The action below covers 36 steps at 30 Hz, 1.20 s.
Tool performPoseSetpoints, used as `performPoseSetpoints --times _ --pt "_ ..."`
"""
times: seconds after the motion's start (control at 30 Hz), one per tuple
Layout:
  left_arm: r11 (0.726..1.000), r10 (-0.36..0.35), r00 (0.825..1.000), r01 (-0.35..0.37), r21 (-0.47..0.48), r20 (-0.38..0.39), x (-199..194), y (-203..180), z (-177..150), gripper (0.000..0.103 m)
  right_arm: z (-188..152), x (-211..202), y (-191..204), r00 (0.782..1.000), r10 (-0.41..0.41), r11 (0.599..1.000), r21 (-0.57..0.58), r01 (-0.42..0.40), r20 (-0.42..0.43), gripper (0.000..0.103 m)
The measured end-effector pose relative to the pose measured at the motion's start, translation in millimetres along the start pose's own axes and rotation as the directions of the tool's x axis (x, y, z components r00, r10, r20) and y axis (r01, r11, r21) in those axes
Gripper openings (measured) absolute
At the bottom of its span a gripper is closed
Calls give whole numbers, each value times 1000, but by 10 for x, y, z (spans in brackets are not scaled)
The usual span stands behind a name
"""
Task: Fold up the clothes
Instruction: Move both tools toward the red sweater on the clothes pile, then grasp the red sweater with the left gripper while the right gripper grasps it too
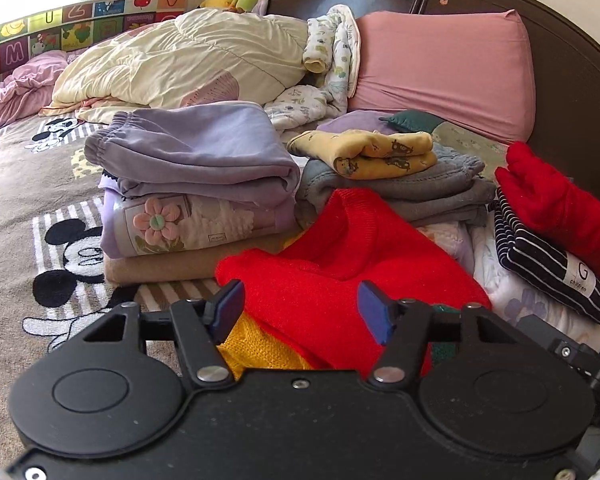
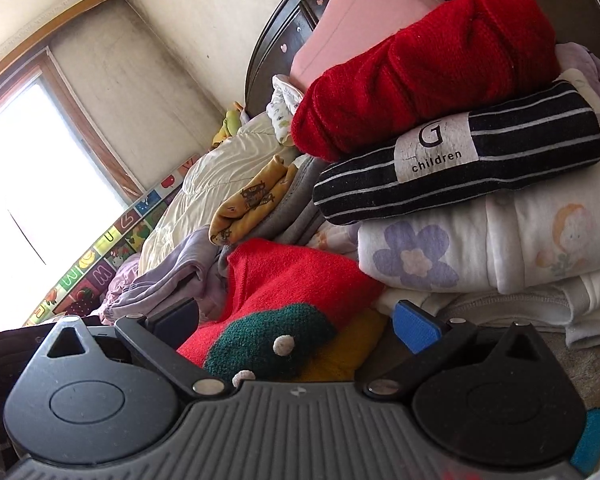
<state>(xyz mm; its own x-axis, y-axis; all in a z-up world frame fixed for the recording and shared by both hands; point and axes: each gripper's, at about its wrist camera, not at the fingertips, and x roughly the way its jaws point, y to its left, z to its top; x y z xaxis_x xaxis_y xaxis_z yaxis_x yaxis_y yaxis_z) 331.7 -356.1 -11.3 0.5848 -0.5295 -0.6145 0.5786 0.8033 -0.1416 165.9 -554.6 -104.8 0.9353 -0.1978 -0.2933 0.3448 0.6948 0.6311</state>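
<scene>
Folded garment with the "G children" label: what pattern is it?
Dark navy or black with thin white stripes, clearest in the right wrist view.

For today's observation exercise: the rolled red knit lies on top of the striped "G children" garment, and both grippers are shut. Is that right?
Not quite. The red knit roll does lie on the striped garment, but the left gripper and right gripper are open, jaws apart around the red sweater, as each wrist view shows.

— Where does the sweater [image 1: 340,264] lie?
— On the bed [image 1: 16,184], near, before three folded stacks.
— And the stacks?
— Trousers [image 1: 196,152] top the left one, a small shirt [image 1: 372,154] the middle, a rolled knit [image 1: 556,204] on a striped garment [image 1: 548,264] the right. Pillow [image 1: 444,72] far behind.
</scene>
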Motion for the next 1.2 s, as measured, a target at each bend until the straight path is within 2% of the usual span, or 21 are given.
performPoseSetpoints --times 0.2,0.27,0.33,0.43,0.5,0.6,0.7,0.77,0.87,0.9,0.97,1.07,1.13,1.17,1.2 --pt "1000 18 995 -20 -20 -101 470 95 119 59 -31 54 60 1000 15 1000 11 -15 -13 103" --pt "1000 14 992 -16 -19 -129 552 95 99 50 -32 73 69 1000 18 1000 17 -18 -18 103" --pt "1000 20 990 -21 -7 -140 587 75 73 27 -35 92 81 1000 21 1000 20 -20 -24 103" --pt "999 30 990 -25 39 -136 488 -3 48 10 -47 105 109 999 21 1000 16 -21 -33 103" --pt "997 38 993 -31 64 -109 355 -44 43 6 -55 95 133 999 23 1000 13 -23 -37 103" --pt "996 13 1000 -13 86 -6 -25 -85 72 5 -59 65 175 999 31 1000 7 -30 -35 103" --pt "986 6 995 -23 163 100 -544 -163 163 4 -64 10 219 998 51 999 -1 -51 -21 103" --pt "971 26 980 -71 226 196 -971 -204 244 4 -69 -45 260 996 84 996 -1 -84 -5 103" --pt "960 72 936 -158 231 344 -1614 -116 384 2 -100 -123 345 988 153 988 5 -153 18 103" --pt "940 105 925 -212 267 364 -1730 -100 403 2 -114 -149 378 983 180 984 8 -181 25 103" --pt "912 192 902 -309 270 386 -1917 47 451 0 -156 -161 446 972 233 972 17 -233 20 103" --pt "926 215 842 -336 170 495 -2498 336 526 0 -250 -146 587 953 303 953 17 -303 -18 103" --pt "888 297 832 -421 183 468 -2573 493 571 0 -333 -138 702 934 353 936 19 -353 -54 103" --pt "872 326 840 -444 204 433 -2530 570 556 0 -385 -114 758 924 374 927 27 -373 -75 103" --pt "868 342 849 -450 212 403 -2516 629 510 0 -441 -76 798 914 392 920 49 -389 -100 103"
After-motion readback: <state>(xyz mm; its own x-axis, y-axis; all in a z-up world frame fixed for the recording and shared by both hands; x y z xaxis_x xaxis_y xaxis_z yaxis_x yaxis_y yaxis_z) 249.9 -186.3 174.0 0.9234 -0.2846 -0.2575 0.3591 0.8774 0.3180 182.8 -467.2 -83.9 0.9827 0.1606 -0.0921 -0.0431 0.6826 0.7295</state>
